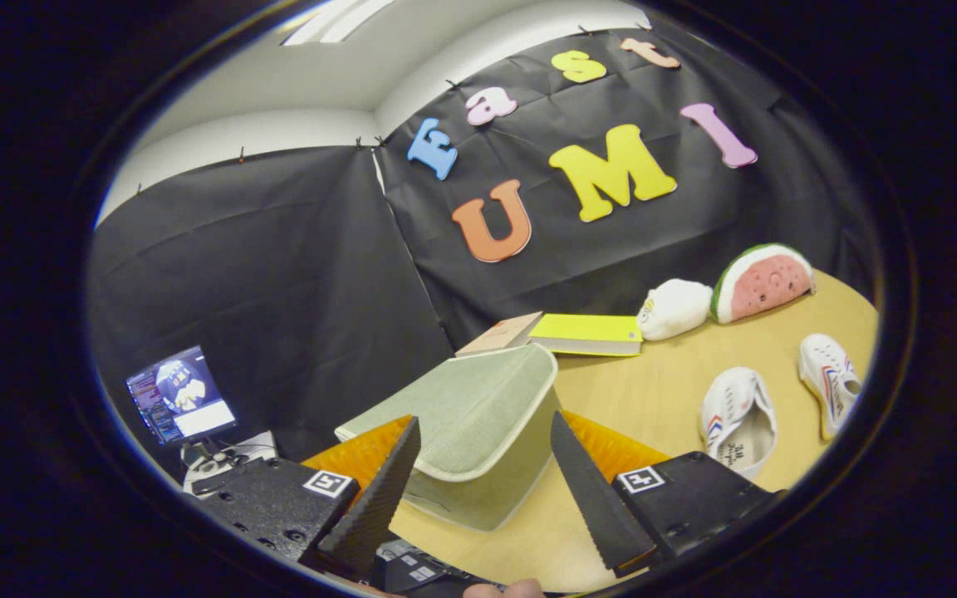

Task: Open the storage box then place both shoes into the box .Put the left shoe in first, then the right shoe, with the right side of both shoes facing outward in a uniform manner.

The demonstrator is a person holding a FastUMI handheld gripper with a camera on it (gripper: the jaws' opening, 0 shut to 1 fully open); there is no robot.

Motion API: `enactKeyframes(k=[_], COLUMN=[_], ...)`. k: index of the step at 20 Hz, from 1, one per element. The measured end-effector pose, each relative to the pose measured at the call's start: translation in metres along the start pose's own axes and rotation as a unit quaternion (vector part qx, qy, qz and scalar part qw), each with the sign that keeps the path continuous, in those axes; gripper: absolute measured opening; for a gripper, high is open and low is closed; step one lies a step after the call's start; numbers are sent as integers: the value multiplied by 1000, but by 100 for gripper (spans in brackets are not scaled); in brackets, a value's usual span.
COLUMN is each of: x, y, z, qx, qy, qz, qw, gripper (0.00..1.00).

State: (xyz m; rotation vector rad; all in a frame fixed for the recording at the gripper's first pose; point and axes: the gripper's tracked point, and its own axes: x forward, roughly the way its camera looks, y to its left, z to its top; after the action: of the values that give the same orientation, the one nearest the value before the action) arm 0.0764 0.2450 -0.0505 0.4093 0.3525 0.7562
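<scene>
The storage box [453, 407], a pale green fabric box with a white-edged lid lying flat on top, stands on the wooden table [636, 390]. My gripper [485, 421] is open, its fingers wide apart on either side of the box's near end; I cannot tell whether they touch it. Two white shoes with red and blue stripes lie on the table to the right of the fingers. The nearer shoe [736, 419] shows its opening, and the farther shoe [829, 378] lies beyond it.
Behind the box lie a yellow book [591, 332] and a tan book [502, 334]. A white plush [674, 308] and a watermelon plush [765, 282] sit at the back wall. A lit monitor [179, 394] stands off the table, left of the fingers.
</scene>
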Motion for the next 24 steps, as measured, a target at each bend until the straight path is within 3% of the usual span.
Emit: enactKeyframes(k=[6,11,17,18,24], x=[42,64,81,81,62], y=[-5,-14,-7,-6,-19], z=[-4,-11,-8,-7,15], qx=[135,249,326,328,298], qy=[79,124,148,149,122], qz=[94,148,200,204,161], qw=[983,949,912,911,933], gripper=[100,99,98,88,30])
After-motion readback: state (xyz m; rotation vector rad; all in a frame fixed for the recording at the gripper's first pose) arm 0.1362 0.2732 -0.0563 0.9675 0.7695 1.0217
